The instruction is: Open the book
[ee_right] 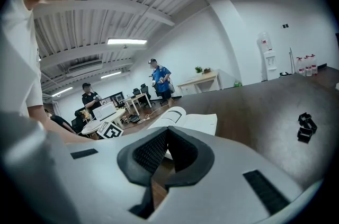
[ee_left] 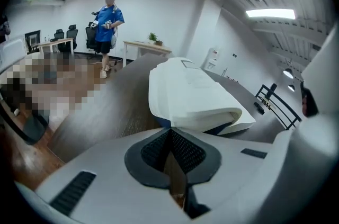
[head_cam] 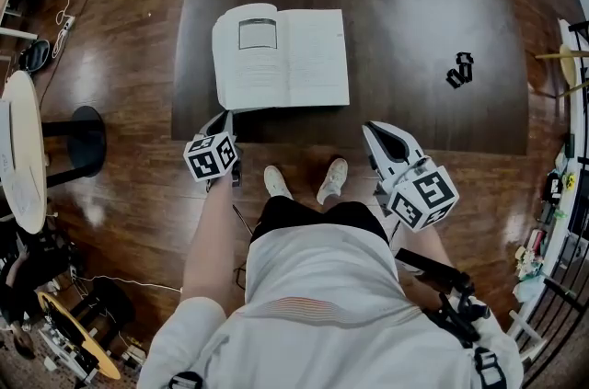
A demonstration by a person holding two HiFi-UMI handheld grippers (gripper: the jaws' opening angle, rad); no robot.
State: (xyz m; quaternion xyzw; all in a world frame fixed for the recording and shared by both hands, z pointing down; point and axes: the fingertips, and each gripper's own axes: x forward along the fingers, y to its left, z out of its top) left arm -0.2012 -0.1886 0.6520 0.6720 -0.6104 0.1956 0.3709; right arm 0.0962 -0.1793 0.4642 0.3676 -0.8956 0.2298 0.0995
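Finds the book [head_cam: 281,58] open, pages up, on the bench [head_cam: 414,28] near its front edge. Holds the left hand-held gripper [head_cam: 224,122] just off that edge (below the book's left page), jaws together on nothing. Holds the right hand-held gripper [head_cam: 370,128] further right, jaws together, empty. Spots 1 small black object [head_cam: 460,69] well right of the book.

Book [head_cam: 281,56] on table [head_cam: 414,10], small object [head_cam: 460,69] rightward; left tool [head_cam: 221,118], right tool [head_cam: 374,131] before it.

left gripper [ee_left: 170,132] jaws together; right gripper [ee_right: 168,130] likewise
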